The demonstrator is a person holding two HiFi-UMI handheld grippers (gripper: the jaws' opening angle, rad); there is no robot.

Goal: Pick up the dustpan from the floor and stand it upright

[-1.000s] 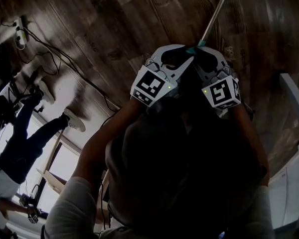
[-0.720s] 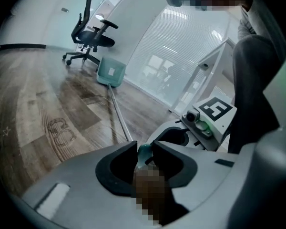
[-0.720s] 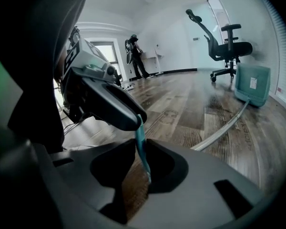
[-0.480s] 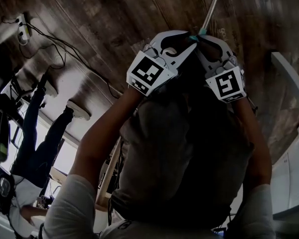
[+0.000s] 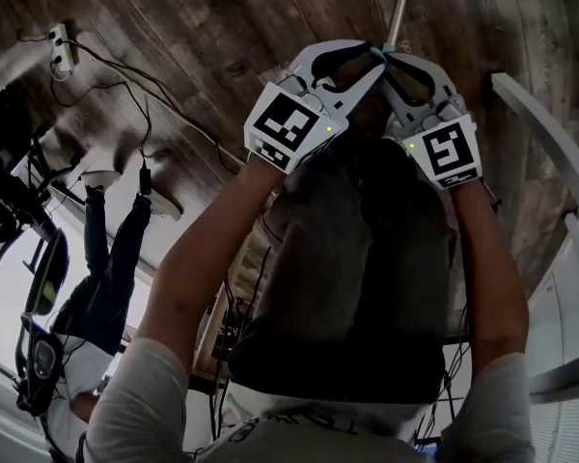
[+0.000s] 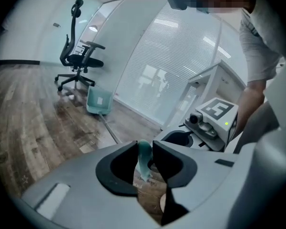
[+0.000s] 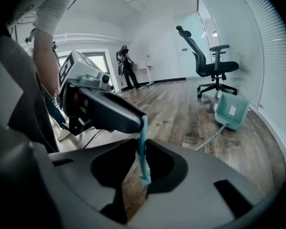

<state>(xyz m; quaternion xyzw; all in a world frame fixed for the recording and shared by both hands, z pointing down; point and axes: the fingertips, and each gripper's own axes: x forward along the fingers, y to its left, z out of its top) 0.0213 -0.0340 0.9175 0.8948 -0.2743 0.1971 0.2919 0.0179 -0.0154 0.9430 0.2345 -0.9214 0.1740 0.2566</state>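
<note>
Far out on the floor [image 6: 33, 109] by the chair [image 6: 78, 61] sits the dustpan [image 6: 98, 100], its long handle [image 6: 109, 128] running straight back to the 2 grippers. The left gripper [image 6: 145, 151] and right gripper [image 7: 144, 151], equally near, both squeeze its green tip

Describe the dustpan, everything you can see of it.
The dustpan has a pale teal plastic-looking pan with a white label, down on the wood floor near an office chair. A thin grey pole slants up from it to a flat teal grip, clamped between the jaws of the left gripper and the right gripper.
</note>
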